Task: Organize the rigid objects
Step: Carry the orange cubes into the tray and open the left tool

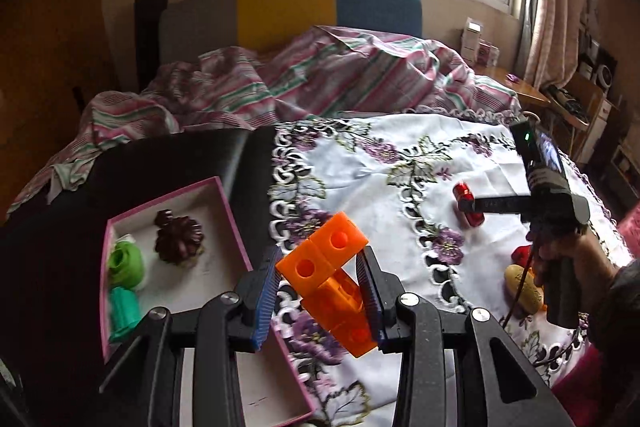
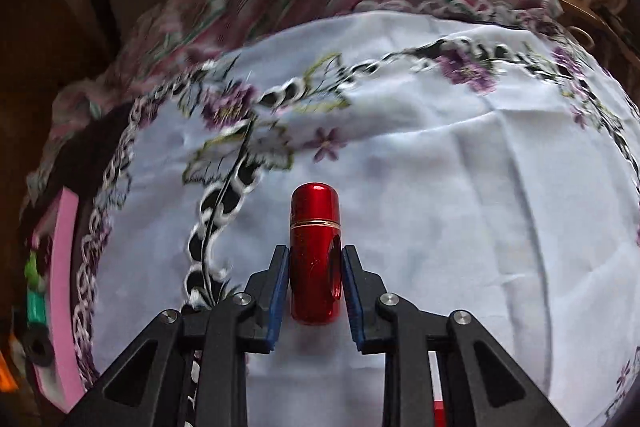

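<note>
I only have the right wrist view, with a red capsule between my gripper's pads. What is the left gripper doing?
Observer: The left gripper is shut on an orange block piece, carried above the edge of the cloth.
Operator: Where is the box from there?
Observer: The pink box lies just left of that gripper, on a dark surface.
Operator: What is already in it?
Observer: A green piece, a teal piece and a dark brown flower shape.
Operator: Anything left near my hand?
Observer: A yellow object and a red one lie on the cloth beside your hand.
</note>
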Motion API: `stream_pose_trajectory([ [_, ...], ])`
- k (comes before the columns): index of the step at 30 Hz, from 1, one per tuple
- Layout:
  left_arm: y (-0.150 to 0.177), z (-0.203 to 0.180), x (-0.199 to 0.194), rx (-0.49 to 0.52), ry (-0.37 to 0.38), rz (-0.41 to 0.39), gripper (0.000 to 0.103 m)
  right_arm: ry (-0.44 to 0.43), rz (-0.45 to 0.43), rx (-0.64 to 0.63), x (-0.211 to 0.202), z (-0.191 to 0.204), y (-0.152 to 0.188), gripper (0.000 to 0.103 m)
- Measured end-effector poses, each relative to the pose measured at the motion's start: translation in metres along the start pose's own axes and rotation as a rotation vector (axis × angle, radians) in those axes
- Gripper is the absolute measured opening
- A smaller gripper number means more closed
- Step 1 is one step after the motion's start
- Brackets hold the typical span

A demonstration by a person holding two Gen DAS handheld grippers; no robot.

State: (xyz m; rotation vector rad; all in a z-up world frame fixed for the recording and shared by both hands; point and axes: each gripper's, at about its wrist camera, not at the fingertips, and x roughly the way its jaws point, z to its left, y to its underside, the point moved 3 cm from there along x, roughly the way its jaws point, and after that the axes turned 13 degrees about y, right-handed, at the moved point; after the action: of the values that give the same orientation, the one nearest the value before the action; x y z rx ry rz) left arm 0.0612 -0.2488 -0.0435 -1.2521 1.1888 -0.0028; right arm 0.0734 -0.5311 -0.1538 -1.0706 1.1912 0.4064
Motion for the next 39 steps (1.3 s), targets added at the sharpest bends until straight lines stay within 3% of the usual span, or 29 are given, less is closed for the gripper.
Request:
stream_pose_trajectory([
  [12, 0.012, 0.032, -0.028, -0.042, -0.074, -0.027, 0.039, -0.027, 0.003, -0.001, 0.013, -0.003, 0.003, 0.026],
  [25, 0.024, 0.051, -0.044, -0.064, -0.133, -0.034, 0.039, 0.0, -0.02, -0.046, 0.012, 0.0, 0.006, 0.026],
  [36, 0.034, 0.065, -0.042, -0.083, -0.158, -0.017, 0.039, 0.046, -0.041, -0.097, 0.011, 0.006, 0.006, 0.026],
  [39, 0.039, 0.081, -0.036, -0.144, -0.124, 0.008, 0.039, 0.053, -0.043, -0.106, 0.01, 0.008, 0.006, 0.025],
])
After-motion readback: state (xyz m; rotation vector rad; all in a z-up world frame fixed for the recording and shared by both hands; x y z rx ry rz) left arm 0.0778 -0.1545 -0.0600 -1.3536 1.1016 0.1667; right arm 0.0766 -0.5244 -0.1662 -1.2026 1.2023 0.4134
